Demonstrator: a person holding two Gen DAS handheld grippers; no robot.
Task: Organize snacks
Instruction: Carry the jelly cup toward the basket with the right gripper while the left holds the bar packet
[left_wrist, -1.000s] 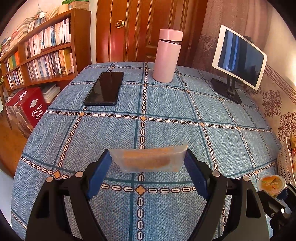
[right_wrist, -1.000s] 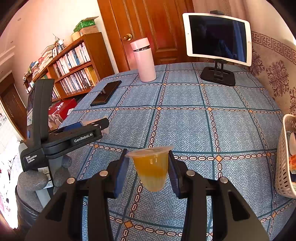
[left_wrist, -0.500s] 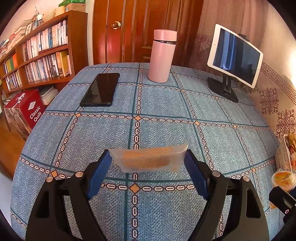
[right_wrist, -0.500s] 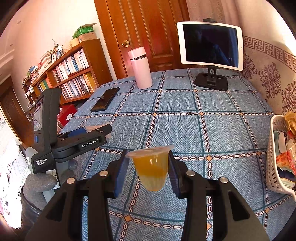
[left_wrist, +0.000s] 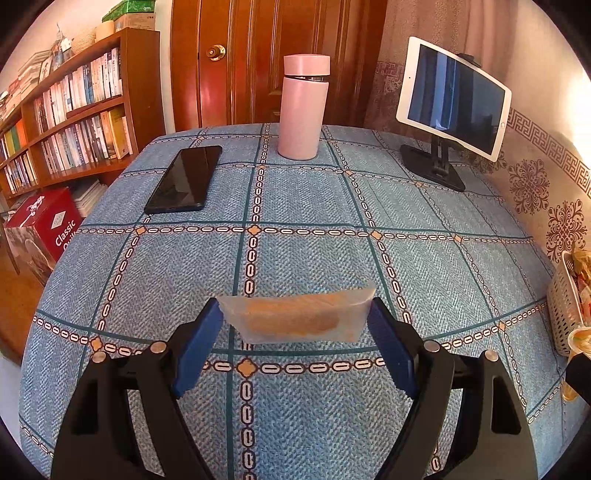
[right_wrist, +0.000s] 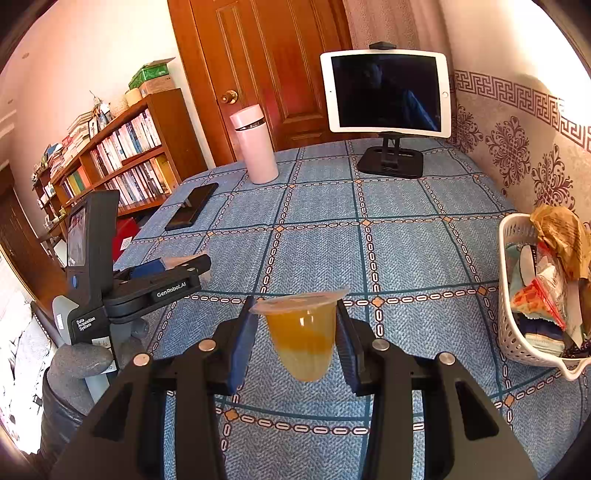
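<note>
The left gripper (left_wrist: 295, 325) jaws hold a cake (left_wrist: 295, 322) flat by its ends. The right gripper (right_wrist: 297, 336) jaws hold a jelly cup (right_wrist: 301, 338) upright, ready for the basket (right_wrist: 517, 343) at 3 o'clock.

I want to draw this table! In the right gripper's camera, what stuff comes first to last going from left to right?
Left gripper → phone → pink bottle → jelly cup → tablet → snack basket.

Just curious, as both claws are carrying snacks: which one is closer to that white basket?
Right. The right claw, holding the jelly cup, is just beside the white basket; the left claw, holding the wrapped snack, is farther from it, beyond the right one.
</note>
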